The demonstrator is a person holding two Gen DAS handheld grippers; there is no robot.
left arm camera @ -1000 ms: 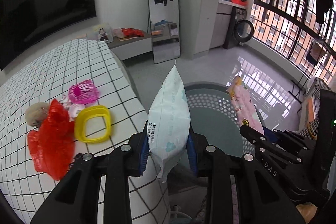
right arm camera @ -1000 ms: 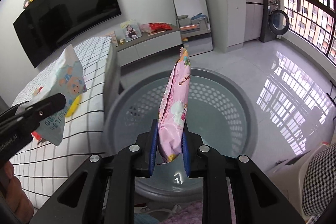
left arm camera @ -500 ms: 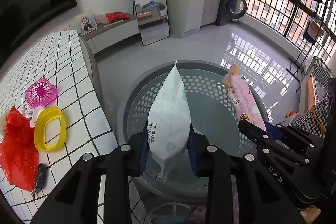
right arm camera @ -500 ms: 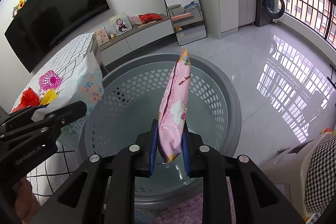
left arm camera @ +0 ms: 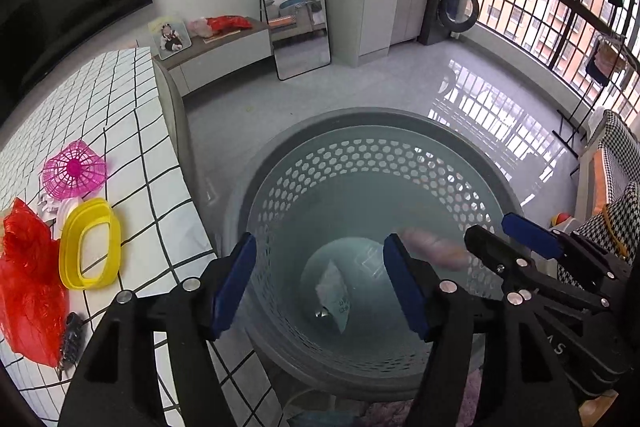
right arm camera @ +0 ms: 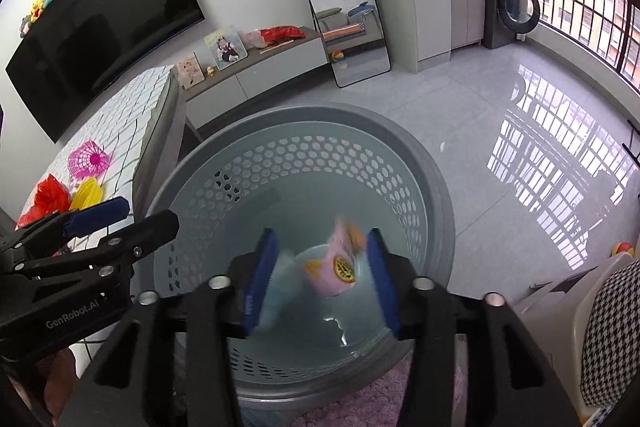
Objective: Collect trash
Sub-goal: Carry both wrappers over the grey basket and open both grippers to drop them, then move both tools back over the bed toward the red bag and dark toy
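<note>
Glossy grey floor tiles throw back the window bars, and on them, right under both tools, stands a perforated grey basket (left arm camera: 372, 155). To the left gripper's (left arm camera: 320, 283) left runs a checked tabletop (left arm camera: 132, 131) with more litter on it: a red bag (left arm camera: 28, 283), a yellow ring (left arm camera: 90, 243) and a pink mesh disc (left arm camera: 74, 169) beyond it. Both tools point steeply down into the basket. The left one's jaws are opening with nothing between them — its pale wipes pack (left arm camera: 334, 293) lies below on the basket floor, clear of the blue pads. The right gripper (right arm camera: 322, 277) is opening too, and the pink packet (right arm camera: 336, 261) shows as a blur between its pads, touching neither as far as I can see; I'd judge it is falling rather than held. So the drop looks nearly done for this pair of items. To do it well, I'd keep both tools centred over the opening until the pink packet has plainly landed, and not swing away early, since a packet brushing a pad could be flicked onto the rim or the floor. The two tools sit close beside each other, so they want lifting apart, the left one going off toward the table — the red bag looks flimsy and will need a pinch on a bunched fold.
</note>
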